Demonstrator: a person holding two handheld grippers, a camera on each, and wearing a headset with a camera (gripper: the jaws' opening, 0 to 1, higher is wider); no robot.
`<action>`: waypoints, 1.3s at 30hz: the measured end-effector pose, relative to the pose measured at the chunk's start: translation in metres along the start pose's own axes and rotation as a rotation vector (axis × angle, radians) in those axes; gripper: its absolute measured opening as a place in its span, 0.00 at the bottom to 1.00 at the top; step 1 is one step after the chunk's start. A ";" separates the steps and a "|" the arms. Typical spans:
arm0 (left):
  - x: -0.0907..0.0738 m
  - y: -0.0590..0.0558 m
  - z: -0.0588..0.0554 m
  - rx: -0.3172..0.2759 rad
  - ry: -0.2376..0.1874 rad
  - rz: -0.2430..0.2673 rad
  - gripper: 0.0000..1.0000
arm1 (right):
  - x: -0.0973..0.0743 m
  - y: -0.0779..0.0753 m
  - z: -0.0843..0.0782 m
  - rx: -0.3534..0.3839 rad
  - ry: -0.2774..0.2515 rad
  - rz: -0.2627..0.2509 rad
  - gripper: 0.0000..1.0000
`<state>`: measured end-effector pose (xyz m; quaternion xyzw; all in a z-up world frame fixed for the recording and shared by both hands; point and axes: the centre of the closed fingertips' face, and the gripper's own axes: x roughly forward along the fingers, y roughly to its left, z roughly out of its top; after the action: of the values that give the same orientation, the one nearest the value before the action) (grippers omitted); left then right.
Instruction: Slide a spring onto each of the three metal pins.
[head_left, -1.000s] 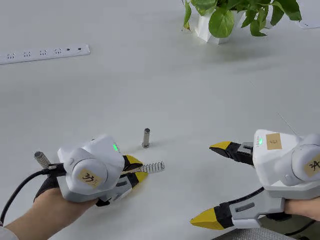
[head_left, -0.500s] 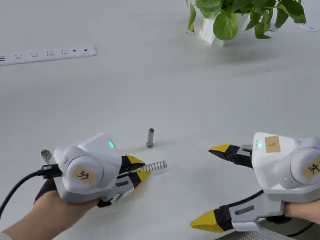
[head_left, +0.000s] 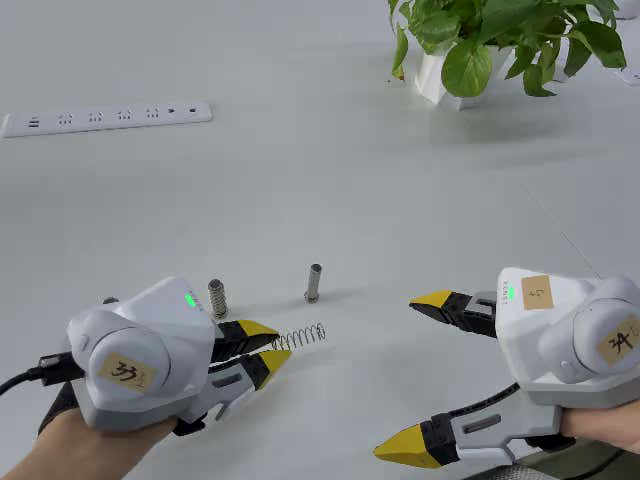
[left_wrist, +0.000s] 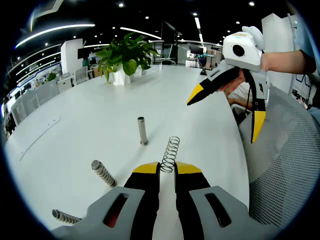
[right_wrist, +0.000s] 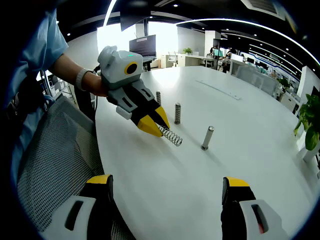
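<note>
One pin (head_left: 314, 283) stands bare — the left claw (head_left: 278, 340) pinches a spring (head_left: 300, 337) by its end nearby; tip it upright, centre it over the pin, lower straight. Right claw (head_left: 398, 378) gapes wide — idle.

Pin (head_left: 314, 283) on tbl (head_left: 300, 150), behind spring (head_left: 300, 338)

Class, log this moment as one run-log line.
left gripper: shut on coiled metal spring | right gripper: open | silver metal pin: bare, upright
</note>
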<state>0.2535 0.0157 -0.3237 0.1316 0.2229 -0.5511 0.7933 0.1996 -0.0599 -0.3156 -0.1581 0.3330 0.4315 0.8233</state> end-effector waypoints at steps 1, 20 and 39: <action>-0.002 0.001 0.000 -0.007 -0.002 0.006 0.07 | 0.001 0.000 0.001 -0.005 0.001 0.002 0.90; -0.059 0.005 -0.009 -0.065 -0.031 0.104 0.07 | 0.029 0.021 0.047 -0.141 -0.022 0.116 0.81; -0.101 -0.010 -0.017 -0.025 -0.032 0.122 0.07 | 0.052 0.053 0.098 -0.338 -0.030 0.280 0.62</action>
<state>0.2115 0.1022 -0.2880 0.1263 0.2086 -0.5010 0.8304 0.2182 0.0558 -0.2780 -0.2397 0.2624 0.5935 0.7221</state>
